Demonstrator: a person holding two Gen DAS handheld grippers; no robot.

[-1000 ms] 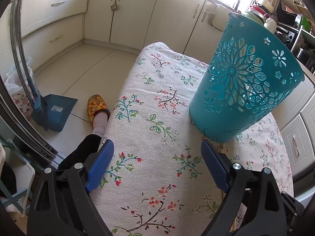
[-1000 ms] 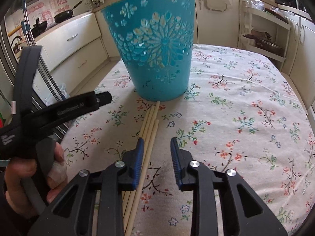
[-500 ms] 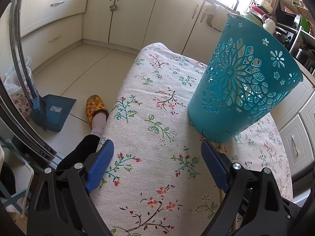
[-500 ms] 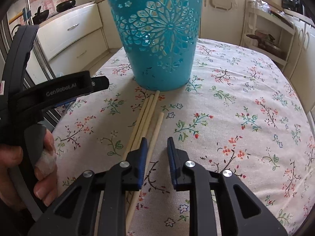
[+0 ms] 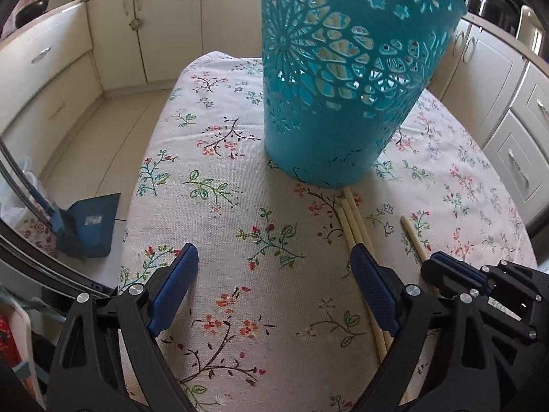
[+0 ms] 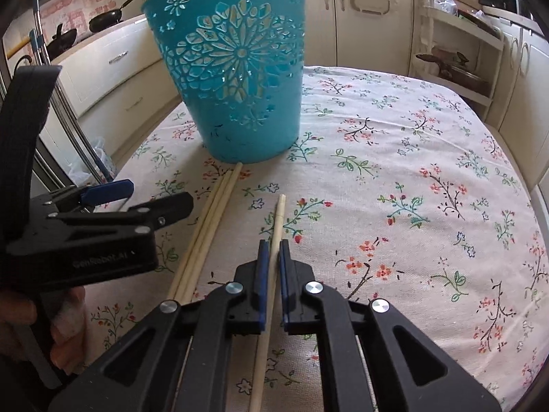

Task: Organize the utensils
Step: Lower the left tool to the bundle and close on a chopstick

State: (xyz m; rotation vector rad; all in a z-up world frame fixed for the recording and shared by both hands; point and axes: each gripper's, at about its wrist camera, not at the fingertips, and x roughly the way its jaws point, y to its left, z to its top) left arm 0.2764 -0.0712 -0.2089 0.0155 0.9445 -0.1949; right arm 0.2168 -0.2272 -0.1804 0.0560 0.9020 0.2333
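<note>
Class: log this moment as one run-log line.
right tool: shut on single chopstick | left tool: open, empty | three chopsticks: on tablecloth | basket: upright

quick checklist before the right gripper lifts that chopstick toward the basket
1. Grip: right gripper shut on a single chopstick, pads on both sides of it: ok.
2. Only one picked: the other chopsticks lie apart to its left, outside the grip: ok.
3. Basket upright on the tablecloth, ahead of the gripper: ok.
4. Basket opening free: the inside is not visible from either view: cannot tell.
5. Left gripper open, holding nothing, close beside the chopsticks on the left; it might crowd the lift: cannot tell.
6. Grip point sits partway along the stick, long tail behind; balance once lifted: cannot tell.
</note>
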